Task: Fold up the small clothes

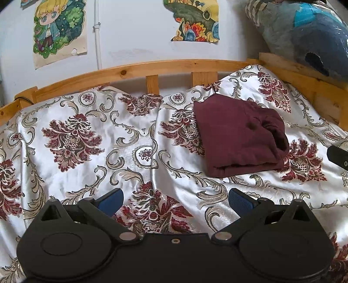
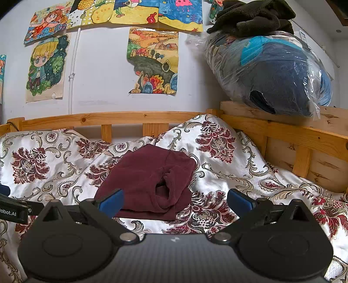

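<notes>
A dark maroon garment [image 1: 239,135] lies folded into a thick bundle on the floral satin bedspread [image 1: 87,139]. It also shows in the right wrist view [image 2: 150,180], just beyond the fingers. My left gripper [image 1: 176,200] is open and empty over bare bedspread, to the left of and nearer than the garment. My right gripper [image 2: 175,201] is open and empty, hovering at the garment's near edge. Its left fingertip [image 2: 112,201] overlaps the garment's near left corner in view. Part of the right gripper [image 1: 338,156] shows at the left wrist view's right edge.
A wooden bed rail [image 1: 139,69] runs along the back and right [image 2: 282,130]. A plastic-wrapped bundle of blue bedding [image 2: 271,74] sits on the right rail, dark clothes [image 2: 252,17] on top. Drawings [image 2: 152,61] hang on the wall. The left gripper's body [image 2: 13,209] shows at the left edge.
</notes>
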`<state>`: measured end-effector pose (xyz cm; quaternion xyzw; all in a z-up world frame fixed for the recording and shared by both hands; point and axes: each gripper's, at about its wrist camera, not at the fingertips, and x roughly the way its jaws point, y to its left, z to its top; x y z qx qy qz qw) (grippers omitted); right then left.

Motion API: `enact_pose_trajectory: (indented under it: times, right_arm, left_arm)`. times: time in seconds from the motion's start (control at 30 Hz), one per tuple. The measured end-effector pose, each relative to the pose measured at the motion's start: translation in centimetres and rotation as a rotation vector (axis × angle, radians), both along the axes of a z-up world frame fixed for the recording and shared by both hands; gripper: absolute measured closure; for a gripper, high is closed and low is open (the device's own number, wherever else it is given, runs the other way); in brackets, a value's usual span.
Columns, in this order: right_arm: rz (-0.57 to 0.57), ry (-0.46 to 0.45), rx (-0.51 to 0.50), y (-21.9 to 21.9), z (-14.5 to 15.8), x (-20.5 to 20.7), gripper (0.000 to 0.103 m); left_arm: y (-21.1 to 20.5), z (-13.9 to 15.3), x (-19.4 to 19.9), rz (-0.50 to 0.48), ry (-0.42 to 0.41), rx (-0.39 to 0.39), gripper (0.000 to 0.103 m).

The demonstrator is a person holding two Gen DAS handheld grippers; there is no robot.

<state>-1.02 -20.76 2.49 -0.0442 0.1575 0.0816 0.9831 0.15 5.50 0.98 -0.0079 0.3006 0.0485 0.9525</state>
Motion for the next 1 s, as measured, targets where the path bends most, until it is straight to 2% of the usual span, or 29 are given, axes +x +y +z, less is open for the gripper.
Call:
enact_pose_trajectory:
  times: [1.0]
  right_arm:
    - [0.000, 0.000, 0.000, -0.01, -0.06, 0.06, 0.000]
  left_arm:
    - [-0.06, -0.11, 0.00, -0.019, 0.006, -0.004, 0.001]
